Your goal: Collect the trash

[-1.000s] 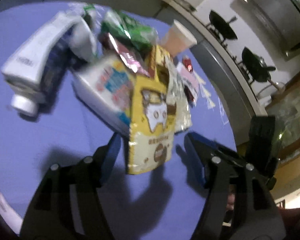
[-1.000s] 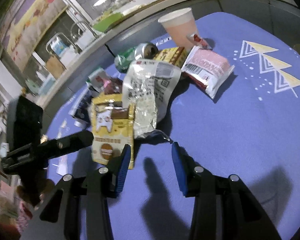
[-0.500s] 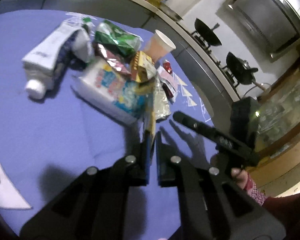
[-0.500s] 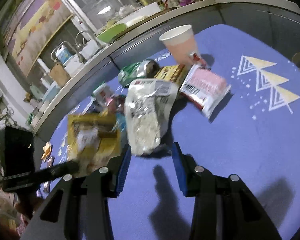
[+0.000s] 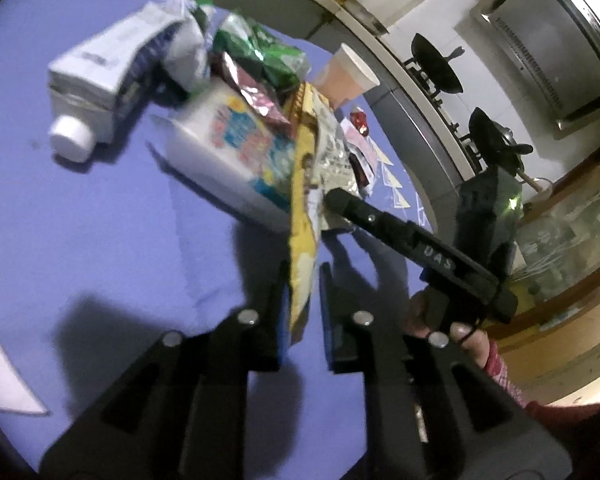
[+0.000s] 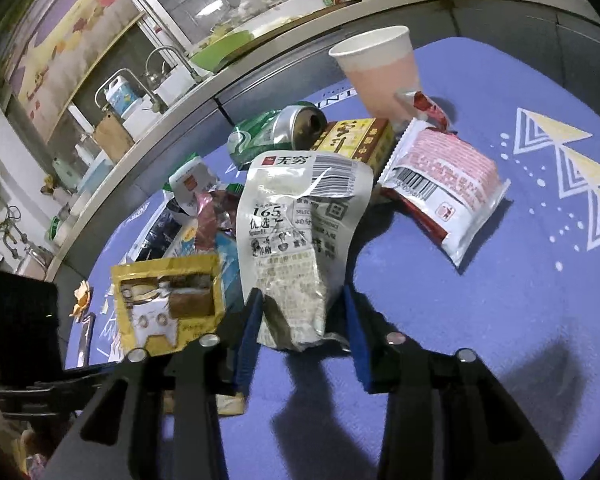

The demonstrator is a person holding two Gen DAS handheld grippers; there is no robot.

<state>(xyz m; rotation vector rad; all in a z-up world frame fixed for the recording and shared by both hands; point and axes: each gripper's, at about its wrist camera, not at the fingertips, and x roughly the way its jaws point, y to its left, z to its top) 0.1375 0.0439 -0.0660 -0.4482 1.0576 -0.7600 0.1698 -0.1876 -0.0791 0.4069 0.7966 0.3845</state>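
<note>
**Two thin wrappers, two uncertain grips**

Nearest the left camera, the left gripper [image 5: 305,308] has its fingers drawn close around the lower edge of a yellow snack pouch [image 5: 303,216], which stands on edge between them. A narrow gap shows beside the right finger, so the pinch looks light, and whether it truly bears on the pouch cannot be told from this view. The pouch is thin, slick film; the likely failure is that it slides out or folds over as the gripper moves.

The right gripper [image 6: 302,322] stands part open, its blue pads either side of the bottom of a crumpled clear food bag [image 6: 300,240], holding nothing yet. If it closes where it is, it may catch only a loose corner, and the bag could tear or pull free. The two tools also work just beside each other, so a clash of fingers is a risk.

Beyond them the rest of the trash lies heaped on the purple mat [image 6: 500,300]: a white tissue pack [image 5: 228,160] touching the pouch, a red-and-white wrapper [image 6: 444,196], a yellow carton [image 6: 356,142], a green can [image 6: 276,128] and a milk carton [image 5: 112,68]. Dragging either wrapper sideways could scatter this pile or roll the can. Farthest back, a paper cup [image 6: 380,68] stands upright; a knock from shifting trash could tip it.
</note>
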